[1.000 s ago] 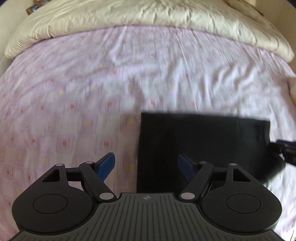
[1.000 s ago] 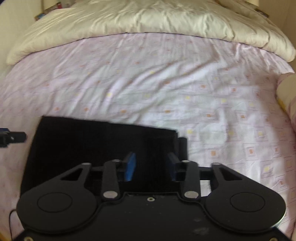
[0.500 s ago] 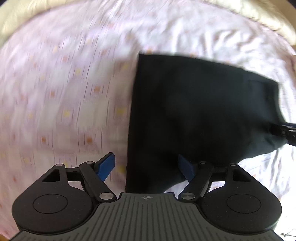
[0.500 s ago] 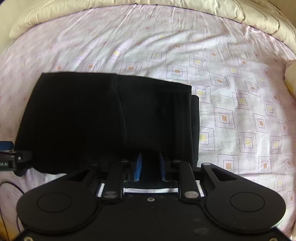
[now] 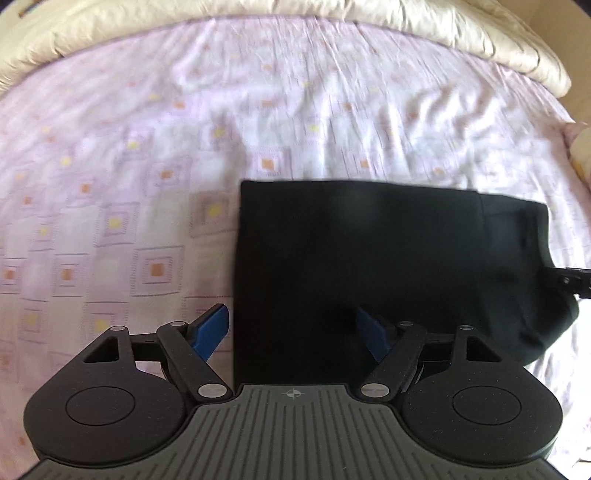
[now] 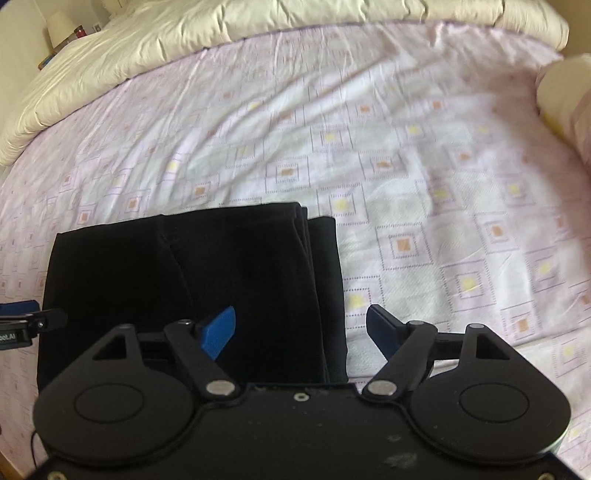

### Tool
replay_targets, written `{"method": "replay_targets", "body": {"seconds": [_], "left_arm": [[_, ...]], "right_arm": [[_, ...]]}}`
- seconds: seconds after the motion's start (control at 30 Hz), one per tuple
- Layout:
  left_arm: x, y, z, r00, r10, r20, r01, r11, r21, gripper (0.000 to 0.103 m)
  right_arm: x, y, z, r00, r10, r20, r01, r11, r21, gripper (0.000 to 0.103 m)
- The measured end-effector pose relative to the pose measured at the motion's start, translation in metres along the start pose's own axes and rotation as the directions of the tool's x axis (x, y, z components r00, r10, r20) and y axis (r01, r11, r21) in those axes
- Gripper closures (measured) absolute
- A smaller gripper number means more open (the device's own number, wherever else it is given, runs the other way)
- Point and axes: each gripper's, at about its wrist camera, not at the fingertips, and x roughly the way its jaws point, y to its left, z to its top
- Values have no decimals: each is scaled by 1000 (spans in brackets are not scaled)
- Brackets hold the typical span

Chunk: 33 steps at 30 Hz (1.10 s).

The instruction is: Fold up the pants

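The black pants (image 5: pixel 369 266) lie folded into a flat rectangle on the bed; they also show in the right wrist view (image 6: pixel 207 273). My left gripper (image 5: pixel 291 332) is open and empty, hovering over the left near edge of the pants. My right gripper (image 6: pixel 303 328) is open and empty, over the right near edge, where stacked fold layers show. The left gripper's tip shows at the left edge of the right wrist view (image 6: pixel 22 325), and the right gripper's tip at the right edge of the left wrist view (image 5: pixel 572 280).
The bed has a pale pink sheet with square patterns (image 5: pixel 147 184). A cream duvet (image 6: pixel 258 29) is bunched along the far side. A pillow (image 6: pixel 565 92) lies at the right. A lamp and small items (image 6: pixel 62 26) stand on a bedside surface at far left.
My right gripper has opened from nearly shut on the pants' near edge and let go. Both grippers have drawn back and risen. The pants stay flat.
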Motion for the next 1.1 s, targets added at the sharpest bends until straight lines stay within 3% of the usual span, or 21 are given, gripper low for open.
{"method": "replay_targets", "body": {"seconds": [0.13,0.23,0.3,0.43,0.77,0.93,0.97,1.03,1.07,1.1], "left_arm": [[12,8,-4,999,-52,-9,51,998,-36,8],[16,9,-4,997,-78,-12,77,996,-53,1],[19,6,-2,997,-80,-10,80,996,-34,0],[24,4,7,997,-77,-12,76,996,-37,0],[26,1,8,998,-56,3,56,996,-71,0],[26,2,15,998,-57,-39,53,993,-110,2],[26,1,17,997,-57,-47,52,992,-112,4],[22,-2,18,997,-54,-47,48,991,-122,19],[19,-4,17,998,-49,-39,43,990,-133,23],[15,-6,15,999,-35,-27,30,989,-143,33]], "right_arm": [[22,-13,3,997,39,-61,-37,999,36,19],[30,-19,4,994,84,-75,-78,994,80,9],[34,-19,7,991,108,-82,-102,992,78,0],[42,-7,11,992,101,-74,-99,995,18,0],[41,-7,0,994,97,47,-98,995,18,0],[40,-15,9,989,146,-37,-145,989,22,0],[40,-20,13,985,161,-54,-158,986,46,3],[35,-32,21,982,178,-61,-171,980,104,34],[33,-38,23,976,210,-63,-200,970,137,57],[31,-45,24,970,236,-66,-221,959,176,64]]}}
